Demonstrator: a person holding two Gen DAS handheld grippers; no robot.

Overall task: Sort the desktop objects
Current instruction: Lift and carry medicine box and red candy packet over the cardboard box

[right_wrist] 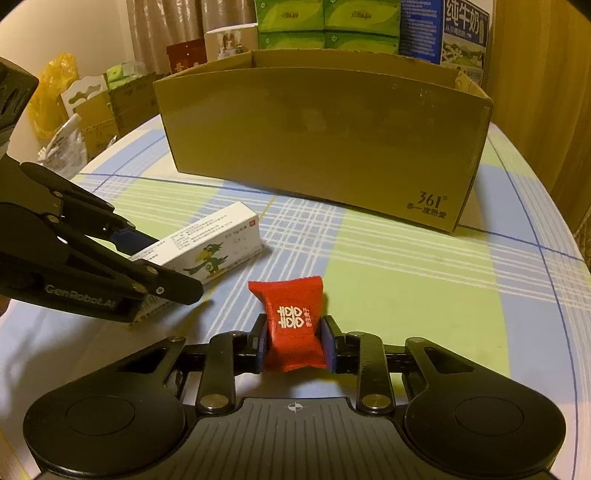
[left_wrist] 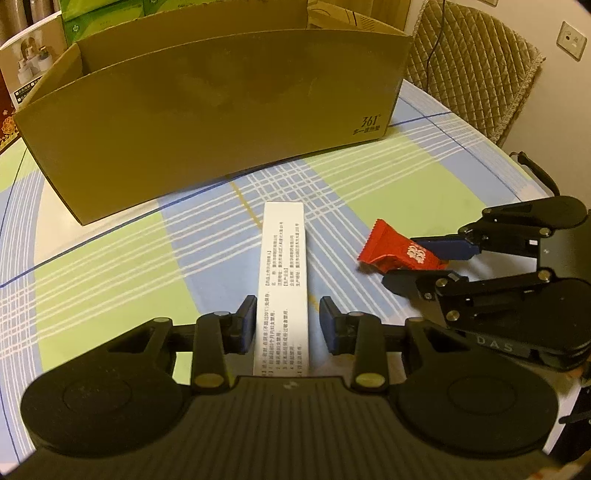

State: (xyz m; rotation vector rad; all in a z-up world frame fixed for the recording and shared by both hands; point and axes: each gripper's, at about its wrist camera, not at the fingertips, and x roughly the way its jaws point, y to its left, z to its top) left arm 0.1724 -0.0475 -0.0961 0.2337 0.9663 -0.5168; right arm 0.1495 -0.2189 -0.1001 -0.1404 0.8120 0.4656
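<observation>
Your right gripper point(right_wrist: 294, 345) had the red candy packet point(right_wrist: 293, 328) pinched between its blue-padded fingers point(right_wrist: 261, 345), the pads pressed against both sides of the wrapper, white double-happiness print facing up. The packet sat low over the desk point(right_wrist: 406, 280); whether it was resting on the cloth or just lifted, the wrist view didn't make plain.

Your left gripper point(left_wrist: 288, 325) straddled the white medicine box point(left_wrist: 284, 273), which lay flat on the checked cloth, its long side running away from you toward the cardboard box point(left_wrist: 207, 122). The fingers point(left_wrist: 246, 323) were spread: the left pad sat right against the box's edge, the right pad stood clear of it with cloth showing between. From the right wrist view you could see the same white medicine box with a green cartoon bird on its side, the left gripper reaching over its near end.

The open cardboard box, marked 361°, stood at the far side of the desk, well apart from both items. Green tissue packs point(right_wrist: 325, 18) were stacked behind it.
</observation>
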